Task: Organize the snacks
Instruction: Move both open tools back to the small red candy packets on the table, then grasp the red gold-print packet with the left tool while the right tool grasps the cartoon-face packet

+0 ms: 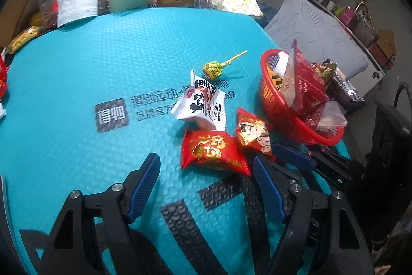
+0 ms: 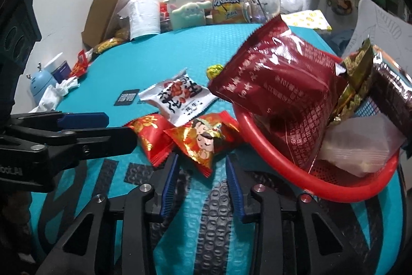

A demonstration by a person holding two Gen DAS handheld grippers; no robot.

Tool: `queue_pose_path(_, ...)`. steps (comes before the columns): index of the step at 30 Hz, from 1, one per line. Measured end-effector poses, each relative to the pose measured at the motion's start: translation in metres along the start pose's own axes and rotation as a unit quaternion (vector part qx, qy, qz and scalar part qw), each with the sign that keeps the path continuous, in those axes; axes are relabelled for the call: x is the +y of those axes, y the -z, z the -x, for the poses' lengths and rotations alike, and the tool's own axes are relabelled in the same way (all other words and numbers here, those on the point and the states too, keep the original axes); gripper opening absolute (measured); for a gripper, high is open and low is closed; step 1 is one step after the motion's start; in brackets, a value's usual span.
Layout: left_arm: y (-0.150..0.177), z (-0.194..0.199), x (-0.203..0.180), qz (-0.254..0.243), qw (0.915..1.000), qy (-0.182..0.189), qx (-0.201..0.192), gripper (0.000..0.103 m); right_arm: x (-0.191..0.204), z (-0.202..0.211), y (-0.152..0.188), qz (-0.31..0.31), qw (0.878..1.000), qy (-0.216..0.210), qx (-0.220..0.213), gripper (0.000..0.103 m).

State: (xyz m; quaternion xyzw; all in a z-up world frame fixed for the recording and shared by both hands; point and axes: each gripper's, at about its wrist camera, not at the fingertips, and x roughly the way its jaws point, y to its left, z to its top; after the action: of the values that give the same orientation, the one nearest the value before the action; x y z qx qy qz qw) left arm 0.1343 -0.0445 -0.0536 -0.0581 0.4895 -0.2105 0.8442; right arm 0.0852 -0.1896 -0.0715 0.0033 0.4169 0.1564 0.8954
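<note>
1. Four snacks loose on the teal bubble mailer, all just beside the red basket: lollipop farthest back, white peanut packet in the middle, red-and-gold packet and red cartoon packet nearest the grippers. Probably left out because not yet sorted.
2. Already heaped in the basket: a dark red pouch, a gold-wrapped piece, a dark brown bar and a pale translucent packet. Stacked on edge and leaning over the rim, likely for want of room inside.
3. Left gripper: released, jaws set wide, nothing between the pads. Angled down at the mailer with the red-and-gold packet just ahead of the gap. Spread wide enough, by the look of it, to take that packet across its width.
4. Right gripper: jaws fairly narrow but not clenched. Lower corner of the cartoon packet pokes between the blue pads, with a gap showing on either side, so no grasp yet. Narrow setting apparently suited to pinching a thin crimped edge rather than the puffy body.
5. Both tools low and close together, almost side by side, since the two red packets touch.
6. Judged step: picking up the nearest red packets for the basket. Risks: nudging the neighbouring packet, or toppling the leaning pouch when adding more.
</note>
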Motion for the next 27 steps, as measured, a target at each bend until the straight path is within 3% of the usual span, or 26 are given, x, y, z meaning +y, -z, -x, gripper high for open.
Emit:
queue_pose_path(2,-0.003,-0.007,0.001,-0.002,1.0000,0.003,0.007,0.074,-0.003,-0.003,0.000,-0.011,1.000,-0.006,0.001,0.027)
queue_pose_path(4,-0.005,-0.014,0.002,-0.002,0.9999,0.004,0.015,0.074,-0.007,-0.004,0.000,-0.019,1.000,-0.008,0.002,0.015)
queue_pose_path(6,-0.007,-0.021,0.003,-0.004,0.9996,0.011,0.027,0.074,-0.009,-0.007,-0.001,-0.025,1.000,-0.015,0.008,0.011)
queue_pose_path(8,-0.007,-0.028,0.004,-0.001,0.9992,0.016,0.036,0.074,-0.009,-0.007,-0.001,-0.026,0.999,-0.019,0.009,0.010)
queue_pose_path(10,-0.006,-0.027,0.003,-0.004,0.9996,0.020,0.020,0.073,-0.009,-0.006,-0.001,-0.026,0.999,-0.023,0.007,0.009)
queue_pose_path(13,-0.005,-0.027,0.001,-0.012,0.9996,0.018,0.020,0.049,-0.007,-0.004,-0.001,-0.023,0.999,-0.025,0.007,0.009)
queue_pose_path(27,0.031,-0.001,-0.010,-0.015,0.9995,0.012,0.024,0.047,0.002,0.024,0.022,0.010,0.999,-0.034,0.008,0.006)
